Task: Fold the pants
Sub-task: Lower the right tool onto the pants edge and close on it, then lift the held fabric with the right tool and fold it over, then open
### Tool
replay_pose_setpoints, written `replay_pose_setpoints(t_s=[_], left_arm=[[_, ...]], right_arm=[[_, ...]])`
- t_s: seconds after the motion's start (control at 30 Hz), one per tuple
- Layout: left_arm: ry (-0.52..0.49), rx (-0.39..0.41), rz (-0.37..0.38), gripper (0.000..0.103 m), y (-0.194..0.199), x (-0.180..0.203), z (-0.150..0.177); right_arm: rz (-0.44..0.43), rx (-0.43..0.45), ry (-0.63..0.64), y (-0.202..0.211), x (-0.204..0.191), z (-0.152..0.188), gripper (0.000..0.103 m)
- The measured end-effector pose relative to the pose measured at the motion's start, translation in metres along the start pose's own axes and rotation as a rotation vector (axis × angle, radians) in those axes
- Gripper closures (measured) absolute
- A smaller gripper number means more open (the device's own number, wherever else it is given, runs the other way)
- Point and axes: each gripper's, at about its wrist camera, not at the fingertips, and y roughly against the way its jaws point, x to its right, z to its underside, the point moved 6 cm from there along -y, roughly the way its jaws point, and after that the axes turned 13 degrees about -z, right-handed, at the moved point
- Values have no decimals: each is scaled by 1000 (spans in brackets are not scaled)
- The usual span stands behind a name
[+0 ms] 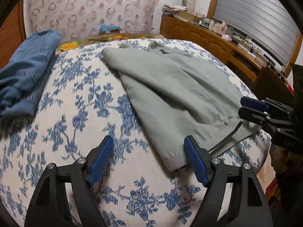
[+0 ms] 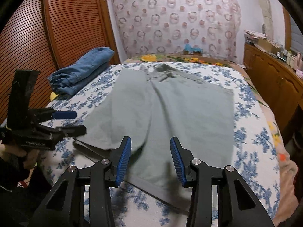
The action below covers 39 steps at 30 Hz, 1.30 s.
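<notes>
Pants: grey-green pants [image 2: 170, 102] lie spread on the bed, waist at the far end, leg ends at the near edge; one leg lies partly over the other, with loose layers at the near hem [image 1: 223, 140].
Bed: bedspread [image 1: 94, 113] is white with blue flowers; it carries the pants in the middle and leaves bare cloth around them.
Blue jeans: denim pile [image 2: 83, 70] already folded, near the left edge of the bed, well apart from the grey-green pants.
Cabinet: wooden cabinet [image 1: 208, 37] with small items stands beside the bed on the right, not part of the work.
Left claw: left claw [image 1: 149, 160] is wide and empty; it is low over the bed, one pad just beside the near corner of a leg, the other over bare bedspread.
Right claw: right claw [image 2: 150, 158] has a middle gap and holds nothing; the hem of the pants lies under and between its pads, not pinched.
Step, my judgement: both claws seem to approach the leg ends to take them for a fold toward the waist.
Risk one: a claw may pinch only the top layer, so the lower layer stays behind and the fold is crooked.
Risk two: a claw may catch the bedspread together with the hem and lift it.
Risk three: uneven lifting may bunch the overlapped legs.
</notes>
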Motion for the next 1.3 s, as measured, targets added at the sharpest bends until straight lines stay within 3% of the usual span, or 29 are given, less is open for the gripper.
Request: replay_pose_setpoints(t_s=[0.5, 0.63, 0.8, 0.9, 1.13, 1.3], left_arm=[[5, 25, 7, 25, 0, -5, 9], [0, 27, 1, 25, 0, -5, 9], [-2, 28, -1, 25, 1, -3, 9], [15, 20, 17, 25, 2, -4, 8], [21, 57, 39, 25, 16, 3, 1], [11, 74, 44, 25, 19, 7, -7]], right_arm=[[-22, -72, 0, -44, 9, -7, 62], [-28, -90, -4, -53, 11, -7, 72], [-32, -95, 11, -57, 3, -11, 93], [-23, -70, 35, -53, -2, -15, 100], [13, 76, 98, -16, -12, -36, 101], [53, 131, 137, 5, -16, -41, 101]])
